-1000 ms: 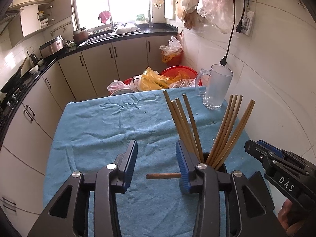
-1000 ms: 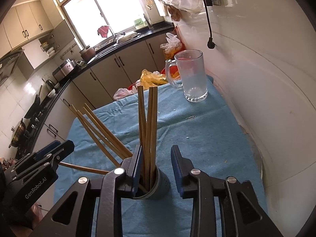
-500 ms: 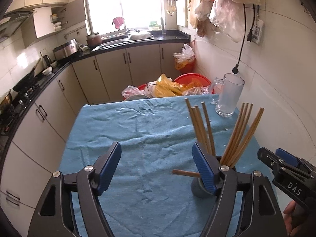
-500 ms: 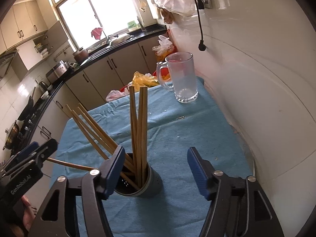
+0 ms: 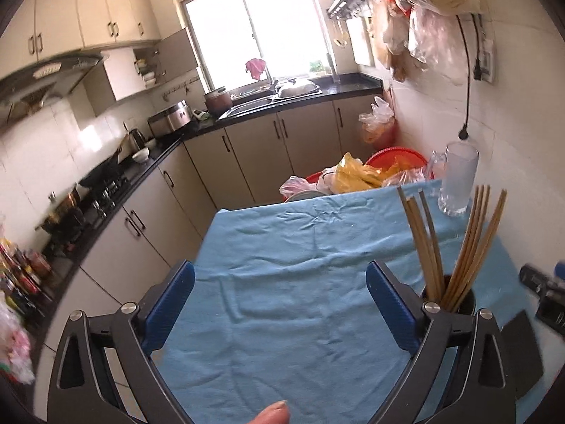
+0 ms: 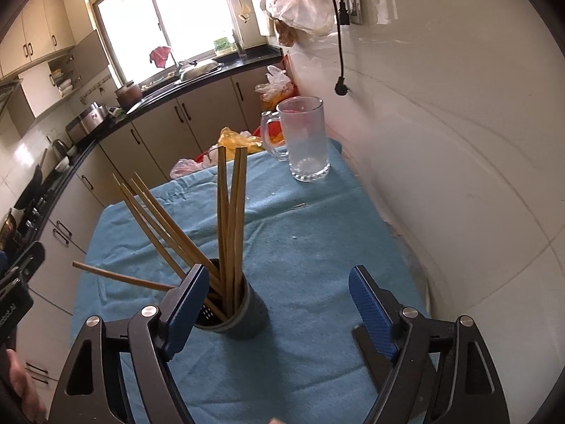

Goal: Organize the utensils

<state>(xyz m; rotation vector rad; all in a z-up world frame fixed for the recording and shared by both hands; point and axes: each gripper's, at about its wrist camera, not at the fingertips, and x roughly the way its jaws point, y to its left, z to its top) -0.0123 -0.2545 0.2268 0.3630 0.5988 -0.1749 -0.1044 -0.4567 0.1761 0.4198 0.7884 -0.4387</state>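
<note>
Left claw [image 5: 279,307]: two matte black arms shaped as open triangular frames, each with cut-out windows. Each arm ends in a flat finger faced with a ribbed bright blue pad [image 5: 169,309]. Round silver screw heads sit at the arm joints, two on each side.

Right claw [image 6: 279,311]: the same build, black frame arms with triangular cut-outs, ribbed blue pads [image 6: 370,312] and silver screws at the joints.

Seen from the right wrist view, the left claw's black housing carries part of a white printed word, too cropped to read fully. A fingertip [image 5: 272,413] shows at the bottom edge of the left wrist view.
</note>
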